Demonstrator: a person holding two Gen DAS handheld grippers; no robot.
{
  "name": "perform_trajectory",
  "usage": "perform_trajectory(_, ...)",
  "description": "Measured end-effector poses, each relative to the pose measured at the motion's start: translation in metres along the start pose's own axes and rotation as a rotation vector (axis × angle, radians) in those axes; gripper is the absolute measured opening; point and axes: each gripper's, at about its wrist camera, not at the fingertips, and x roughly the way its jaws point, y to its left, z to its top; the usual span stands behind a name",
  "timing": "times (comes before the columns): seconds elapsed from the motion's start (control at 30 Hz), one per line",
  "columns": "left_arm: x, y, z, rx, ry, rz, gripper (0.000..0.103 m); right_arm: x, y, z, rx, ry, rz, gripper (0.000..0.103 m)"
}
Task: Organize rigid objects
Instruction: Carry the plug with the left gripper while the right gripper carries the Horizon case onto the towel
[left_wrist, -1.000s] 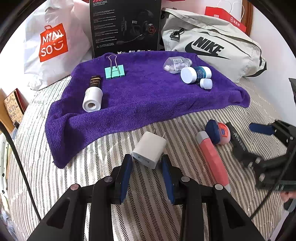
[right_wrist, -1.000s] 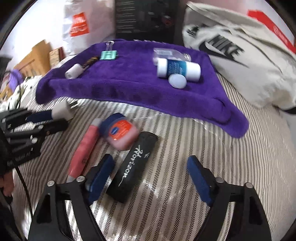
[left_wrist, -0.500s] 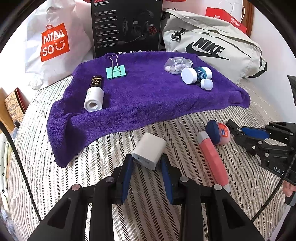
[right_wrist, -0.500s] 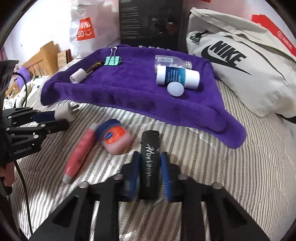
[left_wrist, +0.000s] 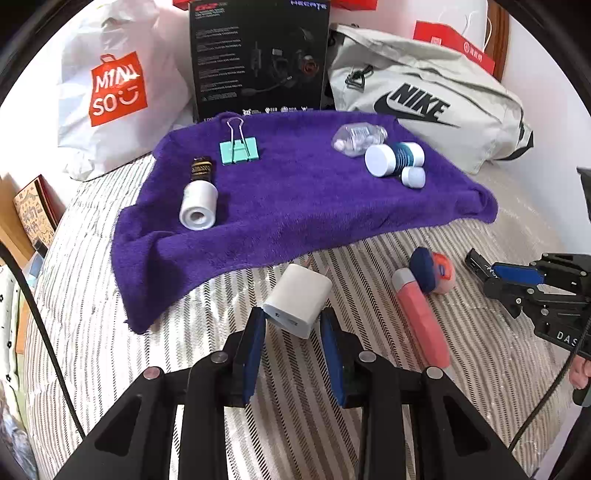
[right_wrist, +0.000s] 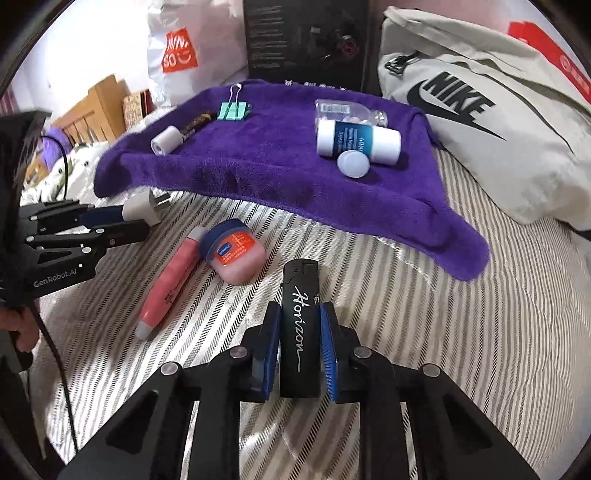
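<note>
My left gripper (left_wrist: 293, 325) is shut on a white charger plug (left_wrist: 298, 300), held just above the striped bed in front of the purple towel (left_wrist: 295, 206). My right gripper (right_wrist: 300, 332) is shut on a black "Horizon" lighter (right_wrist: 300, 325); it also shows at the right of the left wrist view (left_wrist: 517, 277). A pink tube (right_wrist: 170, 284) and a small Vaseline jar (right_wrist: 234, 254) lie on the bed between the grippers. On the towel lie a white roll (left_wrist: 198, 205), a dark small bottle (left_wrist: 201, 170), a green binder clip (left_wrist: 239, 149), a clear pill bottle (left_wrist: 358, 138), a white-blue bottle (left_wrist: 393, 158) and a small white cap (left_wrist: 413, 177).
A Miniso bag (left_wrist: 118, 88), a black headset box (left_wrist: 258, 59) and a grey Nike bag (left_wrist: 424, 99) stand behind the towel. Books (left_wrist: 33, 218) sit at the bed's left edge. A black cable (left_wrist: 44, 332) runs along the left.
My right gripper has closed on the black lighter, which was lying loose between open jaws a second ago, and straightened it. My left gripper holds the charger plug as before, a bit closer to the towel.
</note>
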Motion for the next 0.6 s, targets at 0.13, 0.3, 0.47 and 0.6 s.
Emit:
perform_trajectory(0.13,-0.012,0.005,0.001,-0.026,-0.022,-0.021,0.029,-0.010,-0.009,-0.003,0.014,-0.005,0.011,0.021)
perform_trajectory(0.3,-0.022,0.003,0.008,-0.016,-0.039,-0.009,0.029,-0.019,-0.014,-0.001,0.022,-0.016,0.037,0.021)
perform_trajectory(0.47,-0.028,0.003,0.021,-0.015,-0.059,-0.018,0.029,-0.027,-0.013,0.011,0.007,-0.037,0.059,0.021)
perform_trajectory(0.6,-0.027,0.005,0.034,-0.016,-0.067,-0.016,0.029,-0.031,-0.011,0.025,-0.003,-0.056,0.086,0.021)
